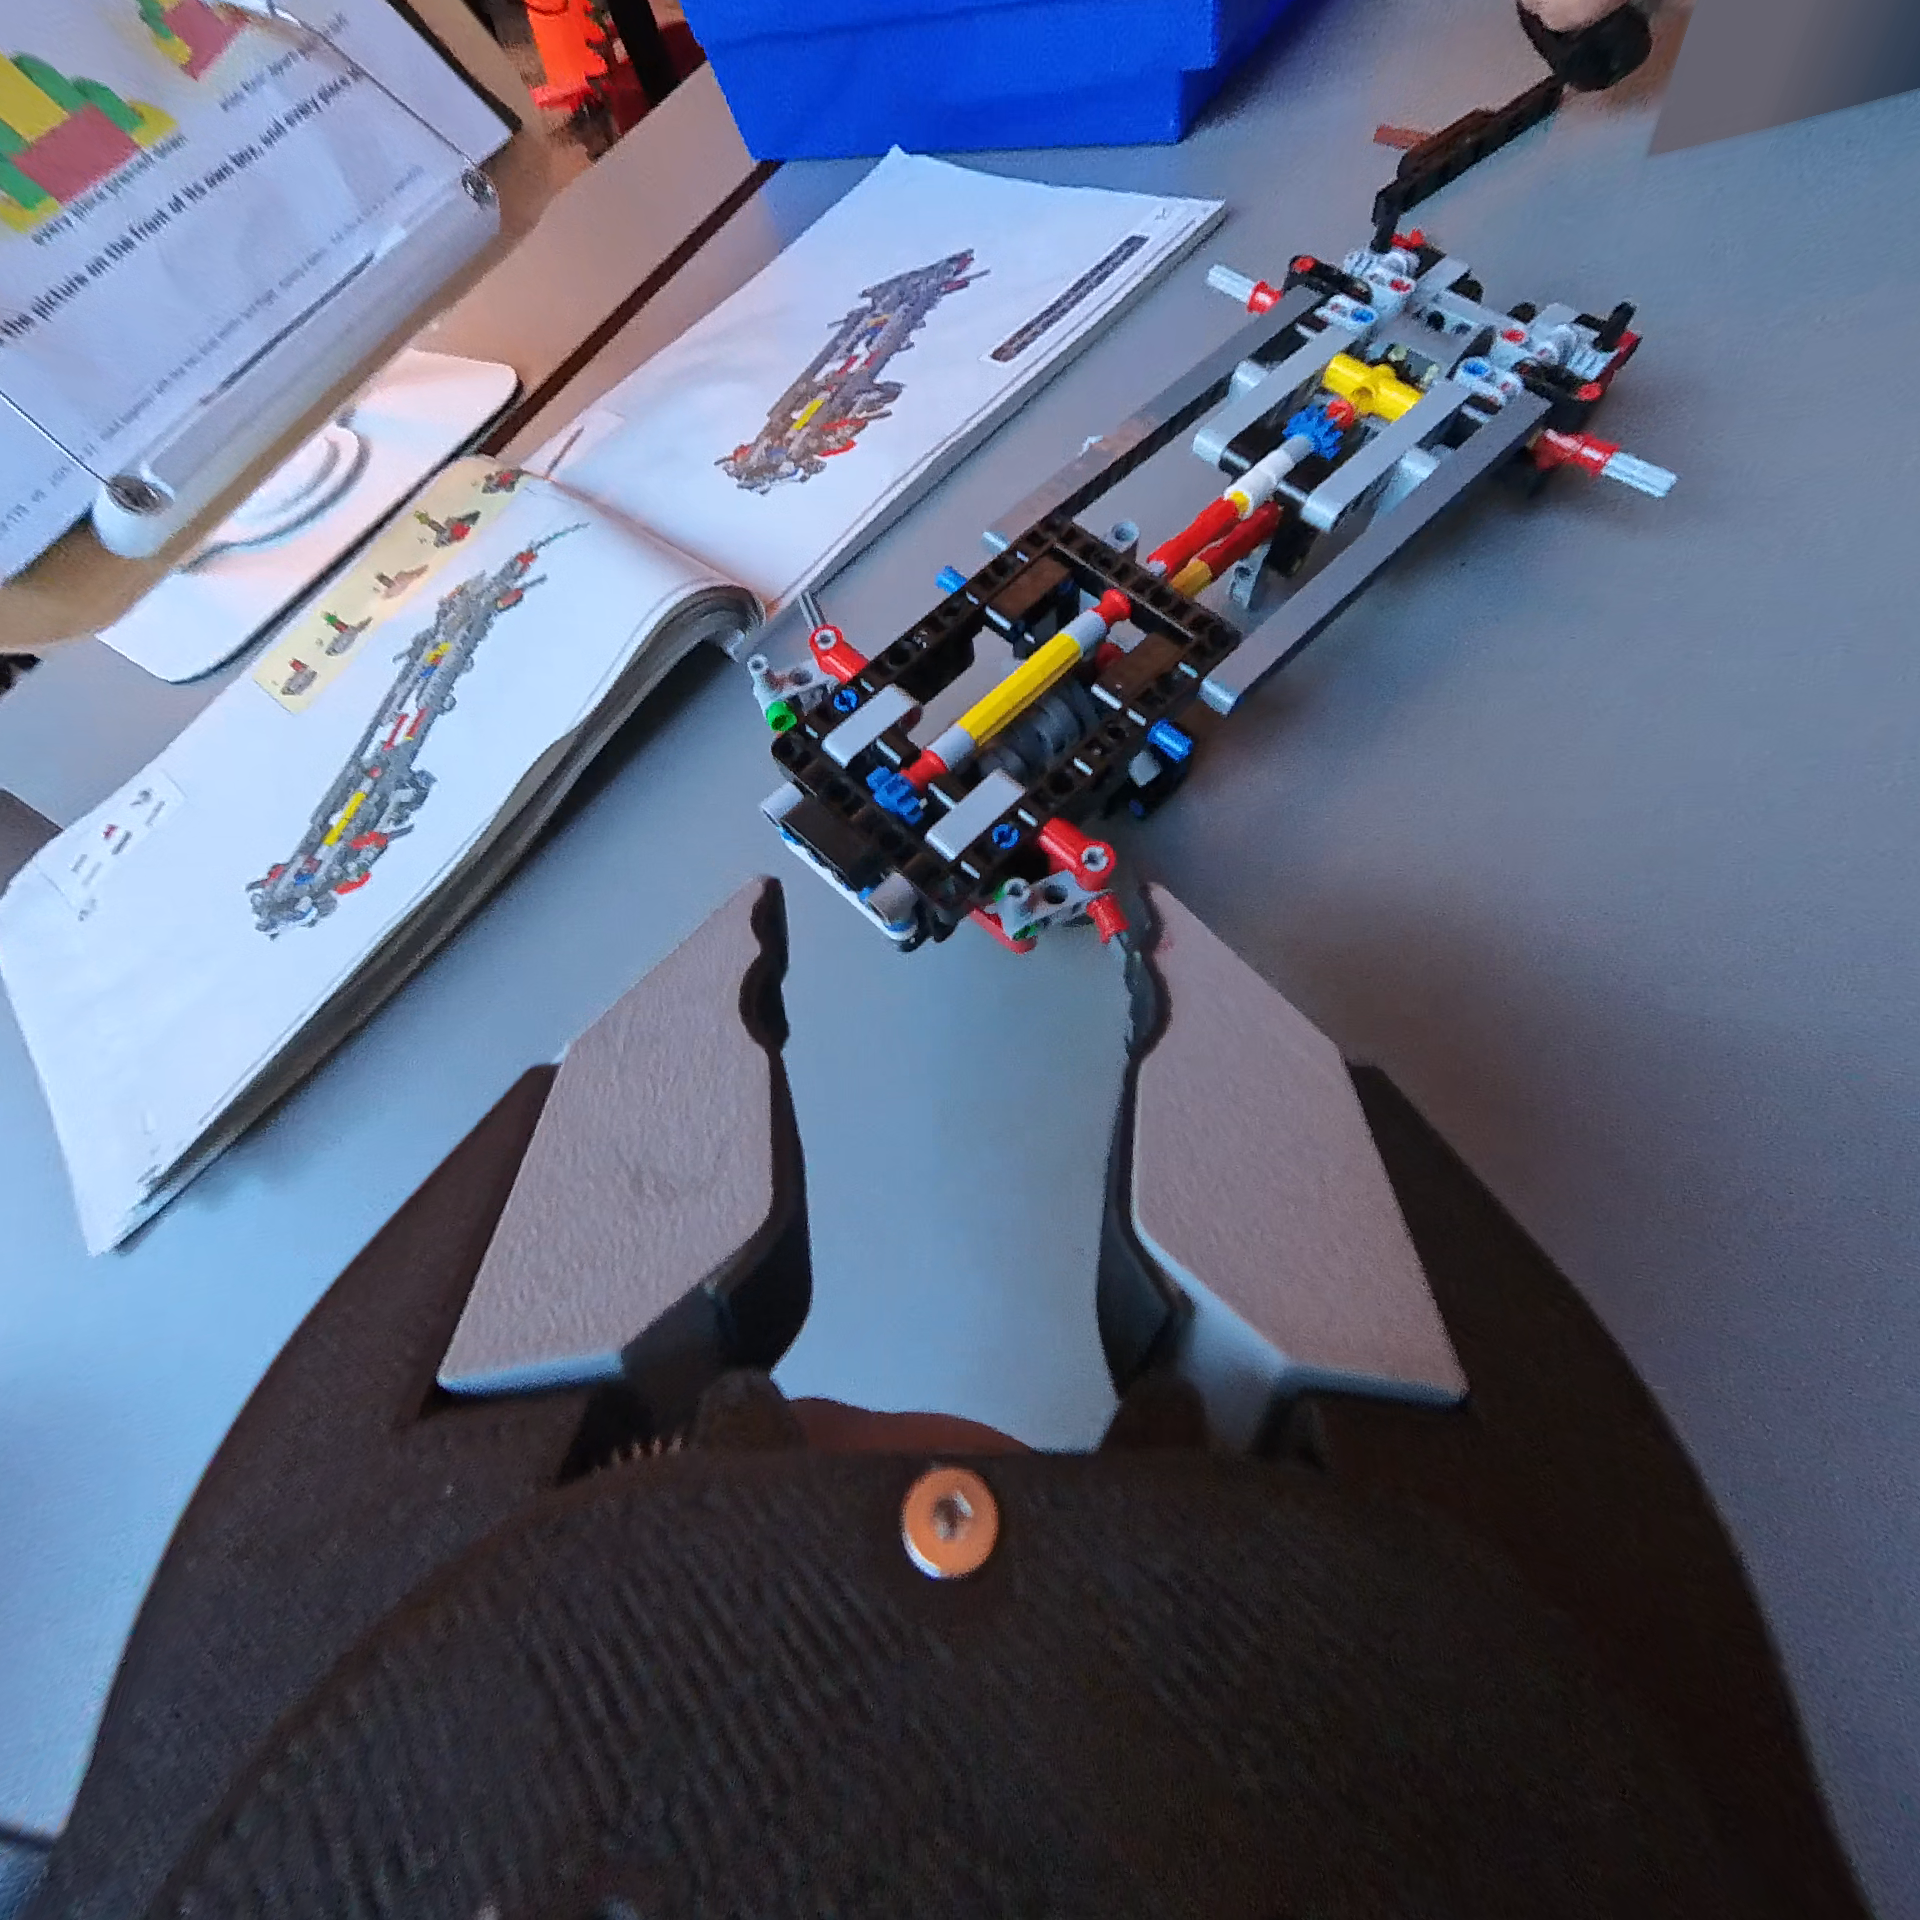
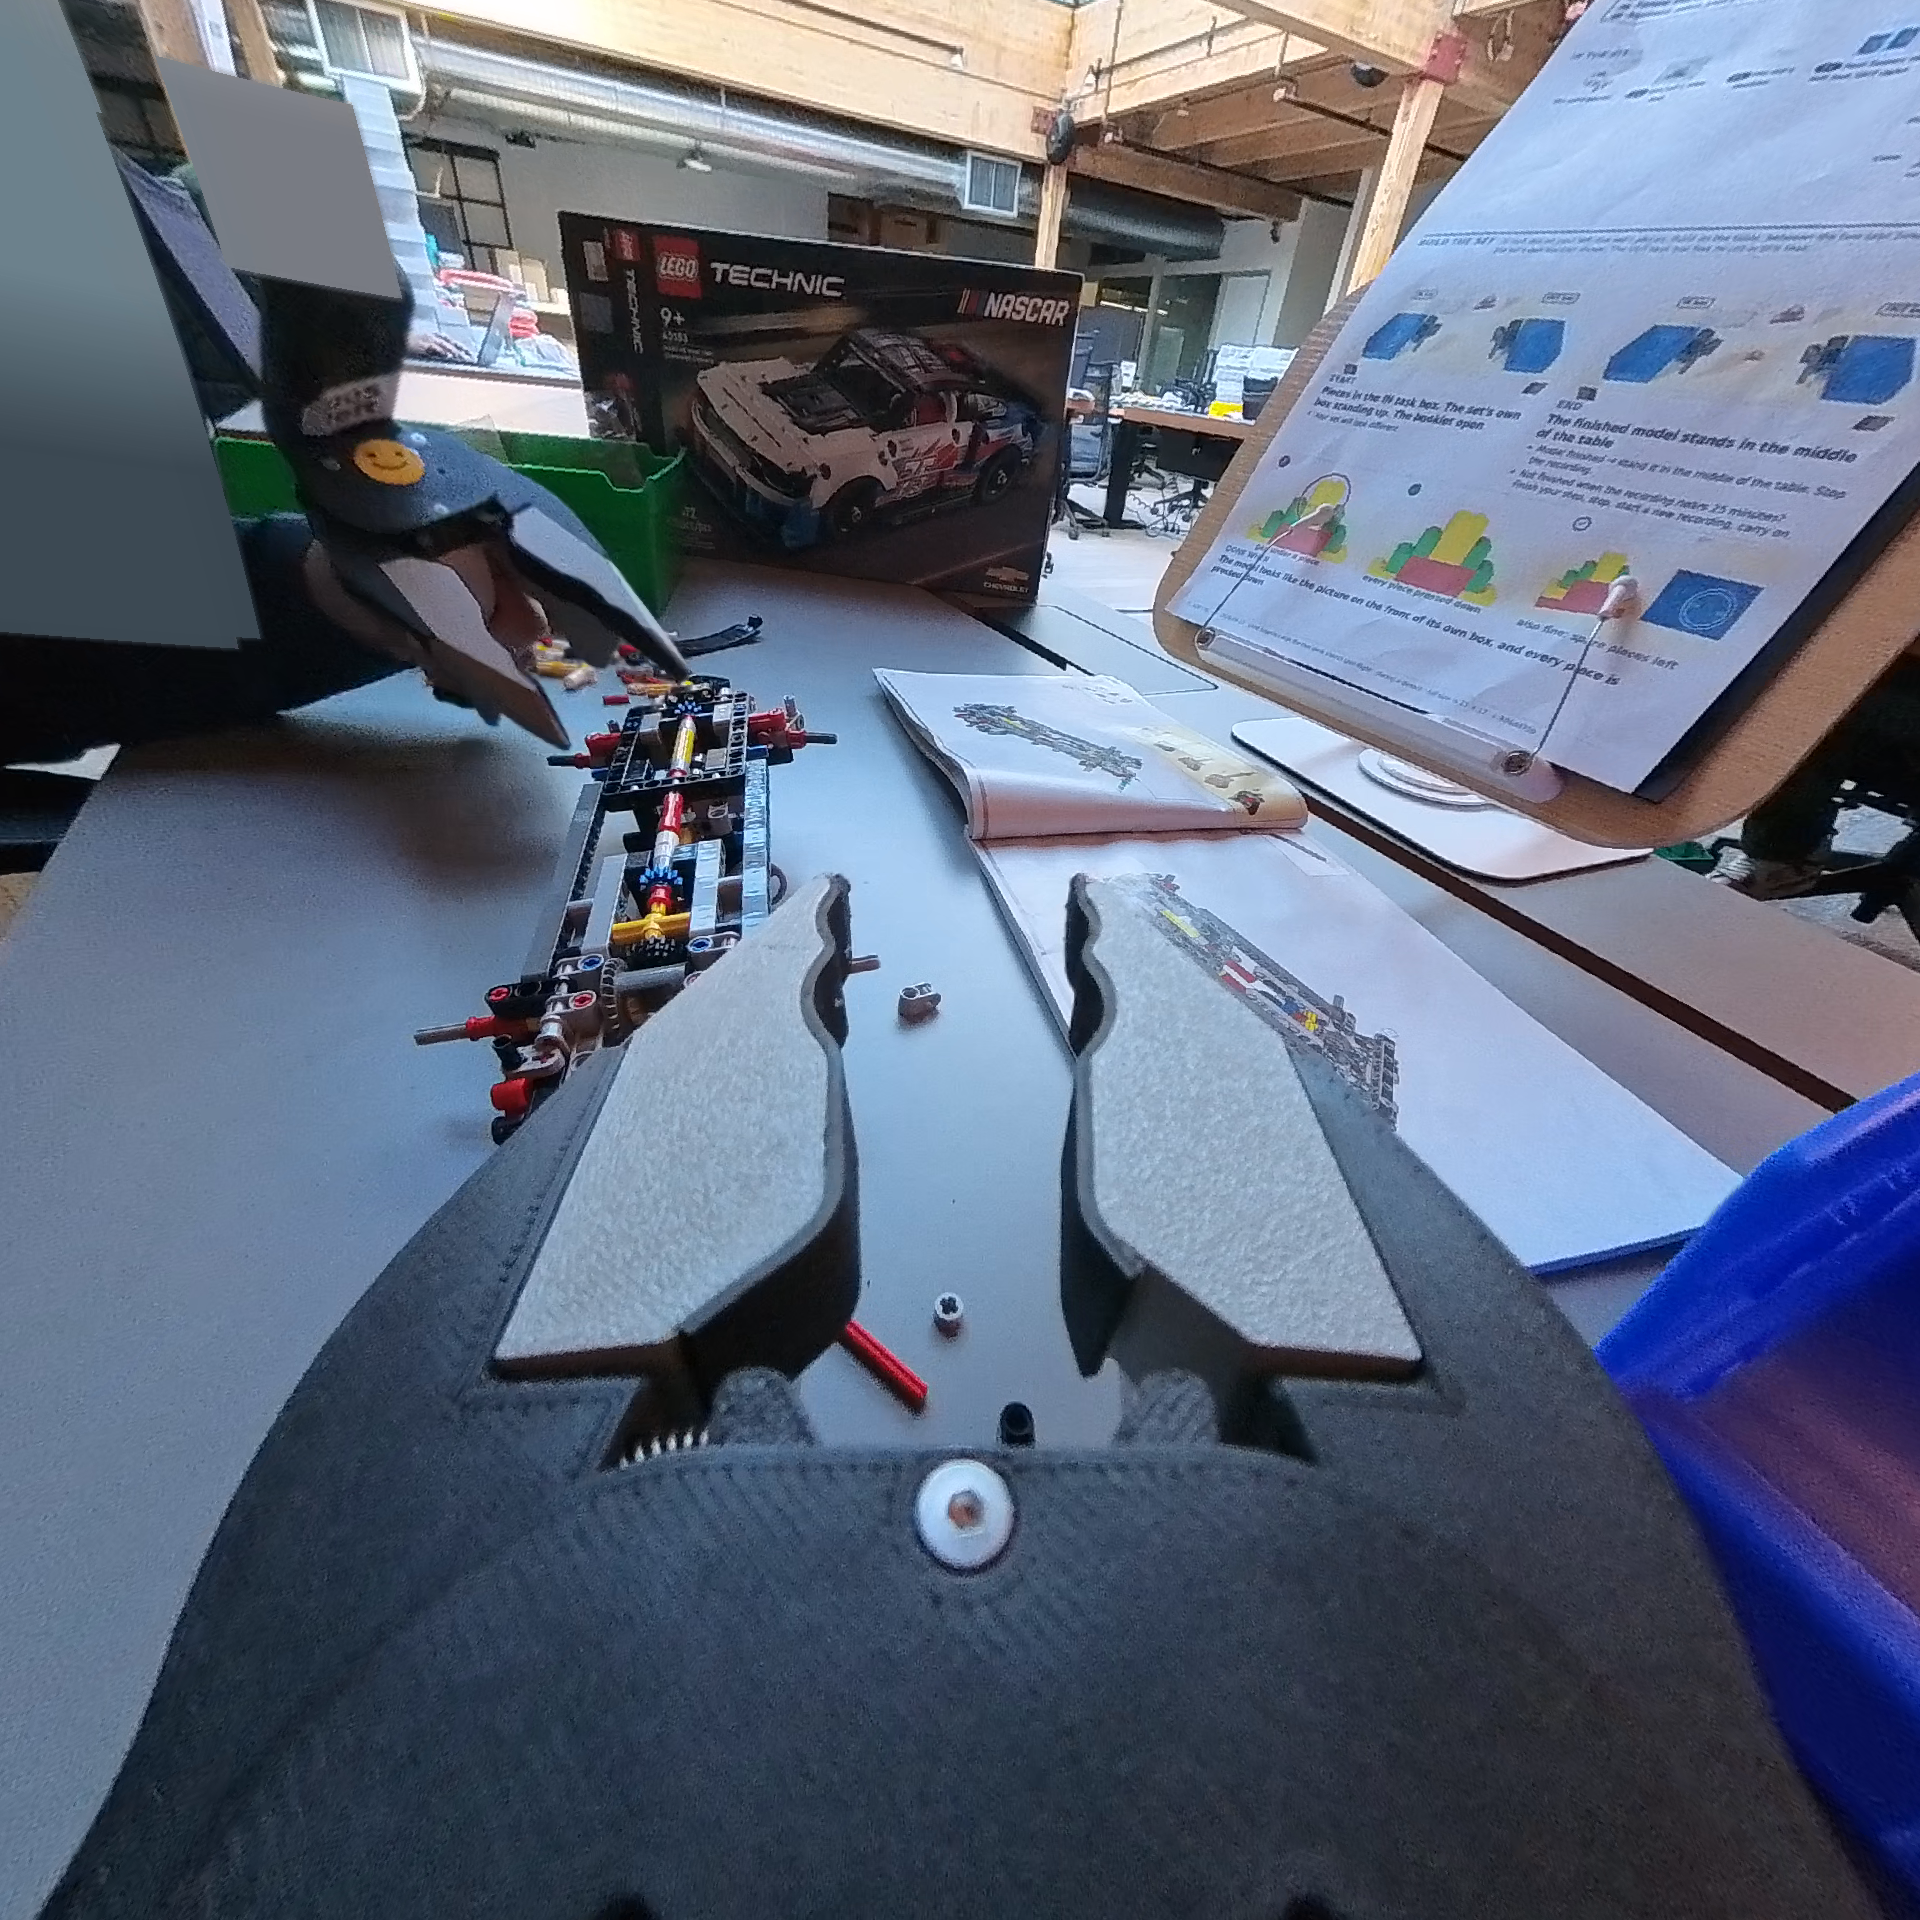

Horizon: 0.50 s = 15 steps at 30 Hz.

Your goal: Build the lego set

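A long chassis model of black, grey, red and yellow beams (image 1: 1195, 582) lies on the grey table (image 1: 1558, 935). My left gripper (image 1: 958, 902) is open and empty. The model's near end sits just ahead of it, between the tips, and the right fingertip (image 1: 1153, 914) is close to a red connector (image 1: 1103, 914). In the right wrist view the same model (image 2: 665, 862) lies to the left, with the left gripper (image 2: 621, 704) over its far end. My right gripper (image 2: 956, 888) is open, beside the model's other end. A small grey connector (image 2: 920, 1003) lies loose on the table between its fingers, untouched.
An open instruction booklet (image 1: 416, 779) (image 2: 1091, 769) lies beside the model. A sheet stand (image 2: 1558, 468), the set's box (image 2: 831, 416), a green bin (image 2: 582, 488) and a blue bin (image 2: 1787, 1455) ring the table. A red axle (image 2: 883, 1366), a grey bush (image 2: 948, 1311) and loose pieces (image 2: 582, 665) lie about. Left tips to right tips: about 30 cm. My left tips are about 30 cm from the red axle (image 2: 883, 1366), my right tips only 12 cm.
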Tool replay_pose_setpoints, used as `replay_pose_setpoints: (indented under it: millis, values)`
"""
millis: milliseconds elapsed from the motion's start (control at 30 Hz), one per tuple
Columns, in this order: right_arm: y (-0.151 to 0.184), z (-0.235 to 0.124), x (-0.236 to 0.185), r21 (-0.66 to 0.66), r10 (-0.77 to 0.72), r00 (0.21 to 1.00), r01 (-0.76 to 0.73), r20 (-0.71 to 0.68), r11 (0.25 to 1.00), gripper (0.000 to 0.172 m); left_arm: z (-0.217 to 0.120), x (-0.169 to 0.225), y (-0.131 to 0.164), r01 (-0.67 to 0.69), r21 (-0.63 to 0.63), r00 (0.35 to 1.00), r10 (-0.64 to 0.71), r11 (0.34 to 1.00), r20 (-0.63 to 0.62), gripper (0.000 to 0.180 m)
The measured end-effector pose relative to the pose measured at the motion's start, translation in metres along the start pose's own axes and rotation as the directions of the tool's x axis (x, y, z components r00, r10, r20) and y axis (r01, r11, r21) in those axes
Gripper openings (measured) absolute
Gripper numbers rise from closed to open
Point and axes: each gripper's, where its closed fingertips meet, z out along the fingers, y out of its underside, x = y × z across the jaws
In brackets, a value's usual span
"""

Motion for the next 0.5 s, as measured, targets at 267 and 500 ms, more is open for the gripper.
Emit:
replay_pose_setpoints:
  millis: [267,500]
  values:
    - [0.02,-0.002,-0.023,-0.123,-0.009,0.985,0.031,0.17,0.992,0.037,0.014,0.011,0.018,-0.011,-0.064,0.998,0.007,0.998,-0.065,0.068]
    - [0.043,0.009,-0.052,-0.255,-0.043,0.966,0.11,0.254,0.96,0.053,0.015,0.015,0.016,0.017,-0.06,0.995,-0.022,0.998,-0.098,0.069]
